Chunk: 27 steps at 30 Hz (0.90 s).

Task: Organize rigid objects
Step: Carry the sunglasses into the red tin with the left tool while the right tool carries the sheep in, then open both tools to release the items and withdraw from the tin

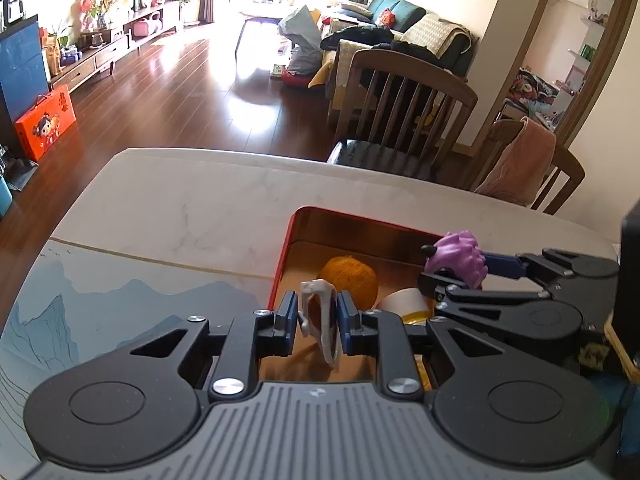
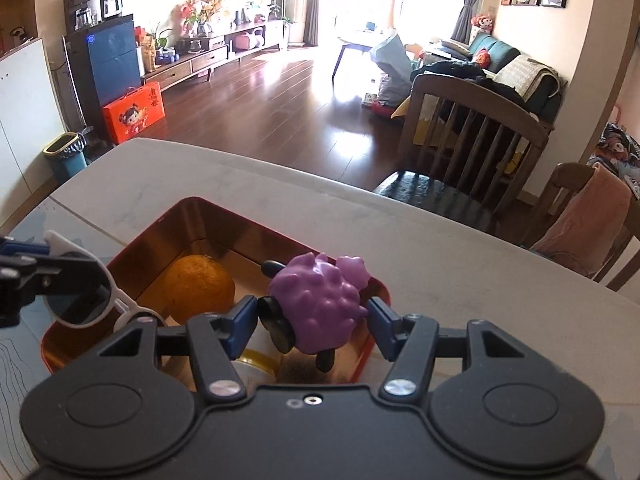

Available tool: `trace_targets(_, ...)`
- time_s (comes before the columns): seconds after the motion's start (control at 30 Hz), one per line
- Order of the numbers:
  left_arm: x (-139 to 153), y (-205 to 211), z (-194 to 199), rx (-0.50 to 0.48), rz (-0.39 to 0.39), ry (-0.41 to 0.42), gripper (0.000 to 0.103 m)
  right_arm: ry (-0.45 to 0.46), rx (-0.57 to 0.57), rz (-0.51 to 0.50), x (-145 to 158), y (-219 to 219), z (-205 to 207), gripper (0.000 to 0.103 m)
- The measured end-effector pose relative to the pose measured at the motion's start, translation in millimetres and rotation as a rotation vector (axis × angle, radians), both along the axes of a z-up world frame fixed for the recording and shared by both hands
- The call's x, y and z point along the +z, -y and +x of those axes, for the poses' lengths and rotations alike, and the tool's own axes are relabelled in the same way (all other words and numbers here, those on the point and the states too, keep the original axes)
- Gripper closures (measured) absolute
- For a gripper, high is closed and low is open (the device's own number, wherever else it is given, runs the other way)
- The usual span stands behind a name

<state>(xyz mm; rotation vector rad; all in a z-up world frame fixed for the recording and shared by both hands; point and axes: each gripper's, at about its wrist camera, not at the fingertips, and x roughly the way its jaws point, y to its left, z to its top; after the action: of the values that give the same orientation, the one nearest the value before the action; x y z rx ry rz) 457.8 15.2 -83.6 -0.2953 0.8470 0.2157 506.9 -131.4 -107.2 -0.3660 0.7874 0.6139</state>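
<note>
Over the red tin on the marble table, white-framed sunglasses are pinched by the left gripper at the near-left corner — a purple sheep toy is clamped by the right gripper above the near-right edge. An orange and a cup are seen inside.

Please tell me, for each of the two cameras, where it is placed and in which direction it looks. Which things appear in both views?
Left wrist view: sits on the left gripper, looking down over the red tin; its pads clamp white sunglasses.
Right wrist view: sits on the right gripper, looking down over the same tin; it holds a purple sheep toy.
Shared: the tin, the orange, the table, both held things, the chairs and living room behind; each view also catches the other gripper.
</note>
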Motion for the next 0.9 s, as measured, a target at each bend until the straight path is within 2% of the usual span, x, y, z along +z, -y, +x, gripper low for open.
trace_targets(0.23,-5.6,4.7,-5.3,-0.034,0.013,0.002,0.082,-0.030,-0.004,0.018,-4.1,-4.9,10.1,0.043)
trace_targets(0.5,-16.1,7.8,-18.2,-0.092,-0.054,-0.030,0.077,-0.051,-0.028,0.030,-6.1,-1.1,12.9,0.046)
trace_targets(0.83,-25.0,-4.4,-25.9,-0.072,-0.157,-0.080,0.076,-0.037,-0.005,0.051,11.0,10.0,-8.4,0.040)
trace_targets(0.9,-23.9,-2.5,-25.9,-0.075,-0.155,-0.082,0.075,-0.042,-0.004,0.062,15.8,15.2,-14.0,0.039)
